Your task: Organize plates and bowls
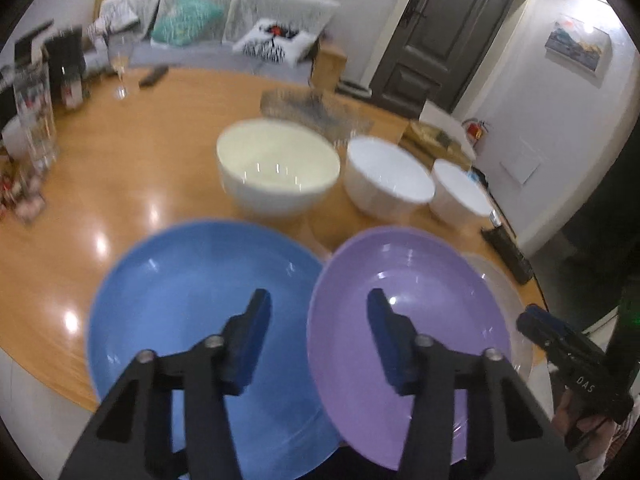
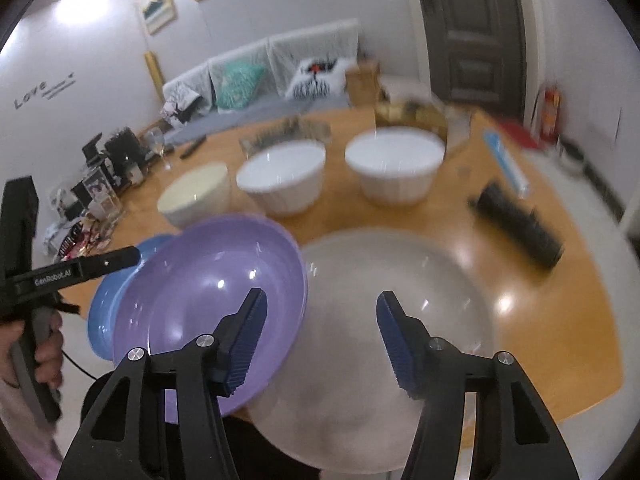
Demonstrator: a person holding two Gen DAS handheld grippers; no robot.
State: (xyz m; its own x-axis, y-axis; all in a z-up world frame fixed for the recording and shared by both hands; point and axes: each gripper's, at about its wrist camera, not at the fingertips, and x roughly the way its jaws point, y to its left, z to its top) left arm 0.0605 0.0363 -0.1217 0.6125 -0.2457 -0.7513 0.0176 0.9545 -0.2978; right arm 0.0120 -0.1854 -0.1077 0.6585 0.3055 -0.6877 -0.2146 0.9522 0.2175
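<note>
Three plates lie in a row at the near edge of the round wooden table [image 1: 160, 128]. The blue plate [image 1: 192, 304] is on the left. The purple plate [image 1: 424, 280] is in the middle and overlaps its neighbours. The clear plate [image 2: 400, 280] is on the right. Behind them stand a cream bowl [image 1: 278, 164] and two white bowls [image 1: 388, 178] [image 1: 460, 188]. My left gripper [image 1: 318, 320] hovers open where the blue and purple plates meet. My right gripper [image 2: 320, 332] hovers open over the purple plate's [image 2: 208, 288] right rim and the clear plate. Nothing sits between either pair of pads.
A black ribbed object [image 2: 516, 228] lies on the table to the right of the plates. A wine glass [image 1: 120, 68], a remote [image 1: 154, 76] and clutter [image 1: 32, 128] fill the far left. A clear container [image 1: 316, 108] stands behind the bowls. A hand [image 2: 36, 344] grips the left tool's handle.
</note>
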